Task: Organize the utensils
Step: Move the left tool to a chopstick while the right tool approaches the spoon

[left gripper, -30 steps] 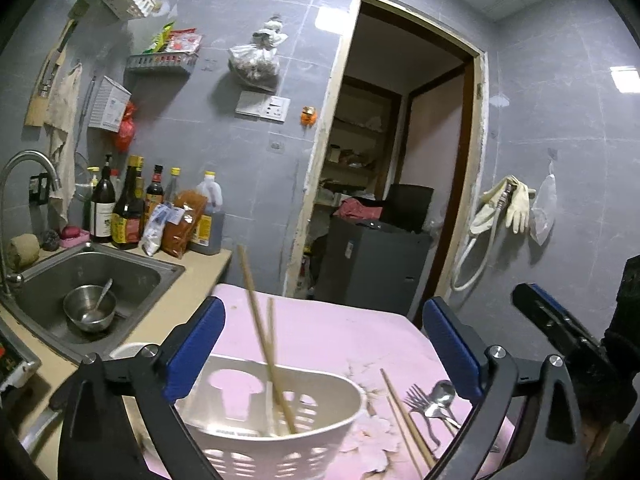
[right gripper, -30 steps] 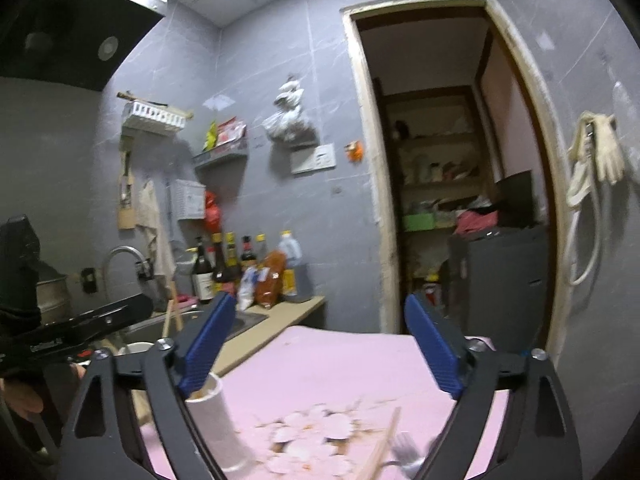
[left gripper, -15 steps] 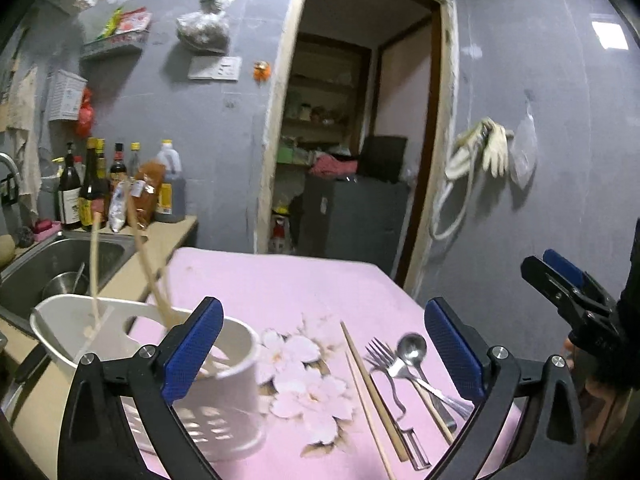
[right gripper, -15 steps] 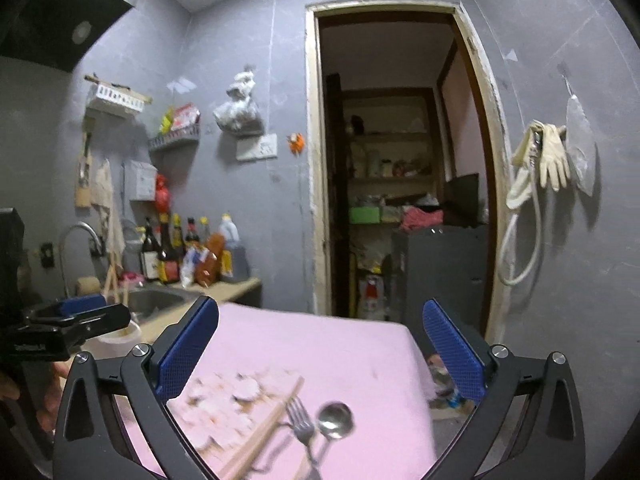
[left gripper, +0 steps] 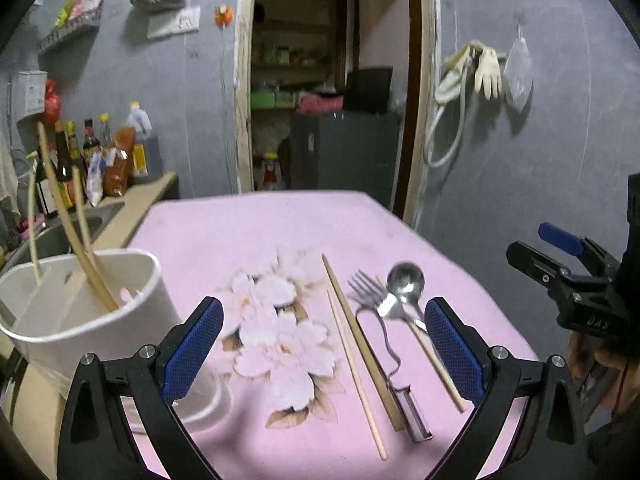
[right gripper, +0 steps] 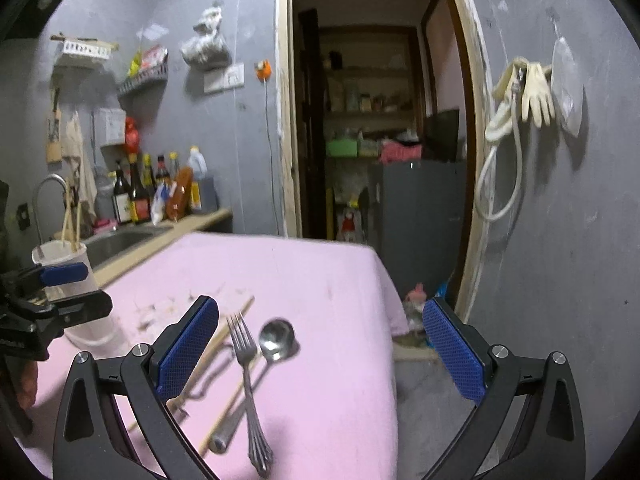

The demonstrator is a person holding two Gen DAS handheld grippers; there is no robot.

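Observation:
A white utensil holder stands at the table's left with three chopsticks leaning in it; it also shows in the right wrist view. On the pink cloth lie loose chopsticks, a fork, a metal spoon and a peeler. The fork and spoon lie just ahead of my right gripper, which is open and empty. My left gripper is open and empty, above the loose utensils.
A pink flowered tablecloth covers the table. A sink and bottles sit on the counter to the left. An open doorway lies behind. The table's right edge drops to the floor.
Both grippers have swung right and tilted down. The holder has slid to the left edge of the left view, and the loose utensils now sit between each gripper's fingers.

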